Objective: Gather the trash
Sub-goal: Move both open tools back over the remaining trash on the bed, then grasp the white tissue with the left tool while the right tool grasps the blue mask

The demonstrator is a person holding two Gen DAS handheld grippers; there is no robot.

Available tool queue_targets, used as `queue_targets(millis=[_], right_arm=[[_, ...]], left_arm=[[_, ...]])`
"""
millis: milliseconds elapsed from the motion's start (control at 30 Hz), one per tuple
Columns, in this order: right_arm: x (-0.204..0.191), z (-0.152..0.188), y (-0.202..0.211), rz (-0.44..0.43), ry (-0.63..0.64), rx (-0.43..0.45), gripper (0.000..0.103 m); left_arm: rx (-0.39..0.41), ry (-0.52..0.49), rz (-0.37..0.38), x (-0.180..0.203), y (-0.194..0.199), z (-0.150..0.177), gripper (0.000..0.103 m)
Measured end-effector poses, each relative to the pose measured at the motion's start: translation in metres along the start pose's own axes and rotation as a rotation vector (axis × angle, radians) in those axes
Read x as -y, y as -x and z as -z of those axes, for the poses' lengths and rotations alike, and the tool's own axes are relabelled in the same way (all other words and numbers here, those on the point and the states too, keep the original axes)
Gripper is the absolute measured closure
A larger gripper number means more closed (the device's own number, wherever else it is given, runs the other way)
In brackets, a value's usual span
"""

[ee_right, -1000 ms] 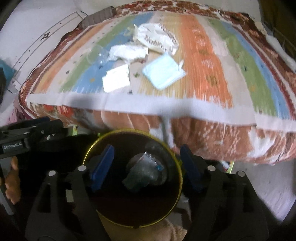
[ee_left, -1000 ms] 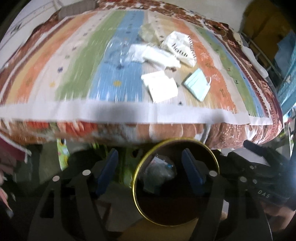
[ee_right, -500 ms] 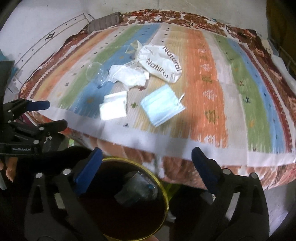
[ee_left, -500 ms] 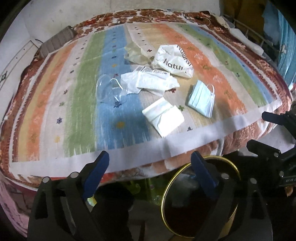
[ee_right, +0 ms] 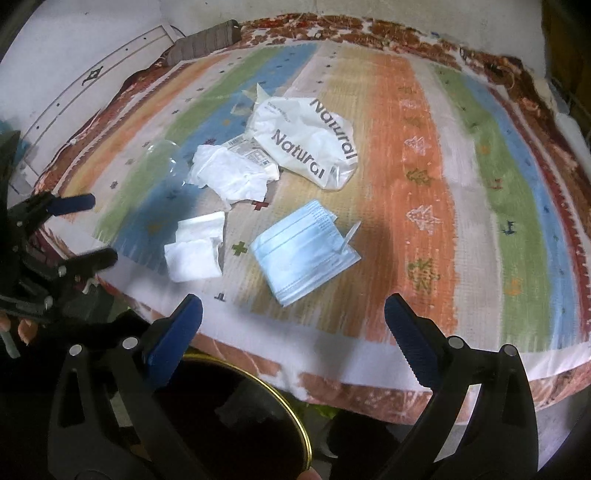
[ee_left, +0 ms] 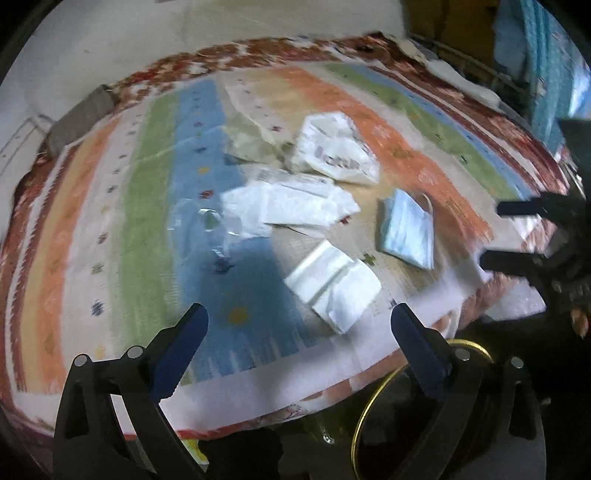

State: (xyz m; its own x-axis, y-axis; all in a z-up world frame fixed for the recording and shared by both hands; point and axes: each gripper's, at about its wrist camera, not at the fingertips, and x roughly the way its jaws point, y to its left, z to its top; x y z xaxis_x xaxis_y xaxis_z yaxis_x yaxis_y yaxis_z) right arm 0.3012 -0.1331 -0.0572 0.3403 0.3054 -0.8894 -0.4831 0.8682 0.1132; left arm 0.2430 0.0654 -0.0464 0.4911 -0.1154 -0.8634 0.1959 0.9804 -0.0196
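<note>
Trash lies on a striped bedspread (ee_right: 417, 147): a blue face mask (ee_right: 301, 254) (ee_left: 408, 229), a folded white tissue (ee_right: 195, 249) (ee_left: 334, 282), a crumpled white wrapper (ee_right: 232, 173) (ee_left: 291, 203), a white "Natural" bag (ee_right: 310, 140) (ee_left: 334, 151) and a clear plastic cup (ee_right: 164, 158) (ee_left: 201, 221). A dark gold-rimmed bin (ee_right: 236, 417) (ee_left: 413, 413) stands below the bed edge. My left gripper (ee_left: 299, 332) is open and empty just short of the tissue. My right gripper (ee_right: 293, 317) is open and empty just short of the mask.
A grey pillow (ee_right: 207, 37) lies at the far left edge of the bed. A white wall (ee_left: 221, 29) runs behind it. Dark clutter (ee_left: 535, 74) stands at the far right. The left gripper also shows at the left of the right wrist view (ee_right: 74, 229).
Both grippers rose from over the bin and moved forward above the bed edge. Their jaws opened wider. The bin slid to the bottom of both views.
</note>
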Motion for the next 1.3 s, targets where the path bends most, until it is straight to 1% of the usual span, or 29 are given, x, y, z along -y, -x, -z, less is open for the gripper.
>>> queue_targets(millis=[33, 133, 267, 433, 533, 600, 633, 700, 767, 800, 833, 867, 900, 933, 1000, 1033, 1067, 1100, 1133, 1167, 1200, 1233, 1267, 1300], right_arm=[[0.002, -0.003, -0.005, -0.003, -0.002, -0.006, 0.009], [0.008, -0.010, -0.018, 0.010, -0.008, -0.019, 0.009], [0.016, -0.018, -0.040, 0.005, -0.033, -0.051, 0.009], [0.020, -0.026, -0.060, 0.021, -0.037, -0.075, 0.010], [0.025, -0.028, -0.072, 0.028, -0.045, -0.096, 0.015], [0.030, -0.030, -0.080, 0.024, -0.063, -0.112, 0.016], [0.032, -0.030, -0.083, 0.019, -0.072, -0.119, 0.017], [0.035, -0.032, -0.090, 0.011, -0.085, -0.134, 0.023], [0.037, -0.034, -0.095, 0.004, -0.091, -0.140, 0.024], [0.037, -0.035, -0.097, 0.011, -0.089, -0.141, 0.027], [0.037, -0.036, -0.098, 0.022, -0.086, -0.141, 0.030], [0.036, -0.037, -0.100, 0.027, -0.083, -0.140, 0.034], [0.036, -0.037, -0.101, 0.024, -0.083, -0.139, 0.039], [0.036, -0.037, -0.102, 0.023, -0.084, -0.141, 0.041], [0.032, -0.036, -0.104, 0.028, -0.075, -0.145, 0.048], [0.030, -0.036, -0.104, 0.028, -0.070, -0.147, 0.051], [0.028, -0.035, -0.104, 0.029, -0.063, -0.152, 0.057], [0.026, -0.035, -0.104, 0.029, -0.060, -0.157, 0.064], [0.024, -0.034, -0.104, 0.028, -0.056, -0.161, 0.067], [0.023, -0.033, -0.103, 0.026, -0.051, -0.163, 0.072], [0.021, -0.033, -0.103, 0.024, -0.049, -0.163, 0.077], [0.020, -0.033, -0.102, 0.023, -0.048, -0.161, 0.080], [0.019, -0.033, -0.100, 0.026, -0.049, -0.156, 0.090], [0.018, -0.033, -0.098, 0.027, -0.049, -0.152, 0.095]], left_arm=[[-0.019, -0.037, 0.031, 0.004, -0.006, -0.001, 0.006], [-0.040, -0.096, 0.054, 0.009, -0.019, -0.001, 0.006], [-0.058, -0.107, 0.069, 0.009, -0.037, -0.004, 0.006], [-0.078, -0.130, 0.067, 0.012, -0.055, -0.006, 0.007], [-0.090, -0.134, 0.094, 0.014, -0.064, -0.007, 0.013], [-0.095, -0.141, 0.096, 0.016, -0.069, -0.009, 0.013], [-0.098, -0.146, 0.095, 0.016, -0.071, -0.009, 0.015], [-0.099, -0.147, 0.097, 0.017, -0.076, -0.011, 0.018], [-0.102, -0.143, 0.103, 0.016, -0.079, -0.012, 0.023], [-0.102, -0.143, 0.111, 0.016, -0.081, -0.013, 0.026], [-0.105, -0.145, 0.124, 0.016, -0.084, -0.013, 0.033], [-0.109, -0.149, 0.127, 0.015, -0.086, -0.013, 0.036], [-0.110, -0.154, 0.122, 0.015, -0.088, -0.013, 0.039], [-0.118, -0.159, 0.113, 0.016, -0.091, -0.013, 0.047], [-0.118, -0.159, 0.099, 0.017, -0.092, -0.012, 0.053], [-0.116, -0.155, 0.100, 0.017, -0.091, -0.013, 0.062], [-0.117, -0.152, 0.096, 0.017, -0.090, -0.013, 0.069], [-0.124, -0.147, 0.079, 0.018, -0.090, -0.014, 0.072], [-0.128, -0.139, 0.076, 0.018, -0.090, -0.014, 0.077], [-0.133, -0.131, 0.073, 0.018, -0.089, -0.015, 0.081], [-0.138, -0.123, 0.068, 0.018, -0.089, -0.016, 0.082], [-0.143, -0.112, 0.062, 0.019, -0.088, -0.017, 0.086], [-0.146, -0.104, 0.058, 0.019, -0.086, -0.018, 0.090], [-0.148, -0.090, 0.056, 0.019, -0.084, -0.019, 0.091]])
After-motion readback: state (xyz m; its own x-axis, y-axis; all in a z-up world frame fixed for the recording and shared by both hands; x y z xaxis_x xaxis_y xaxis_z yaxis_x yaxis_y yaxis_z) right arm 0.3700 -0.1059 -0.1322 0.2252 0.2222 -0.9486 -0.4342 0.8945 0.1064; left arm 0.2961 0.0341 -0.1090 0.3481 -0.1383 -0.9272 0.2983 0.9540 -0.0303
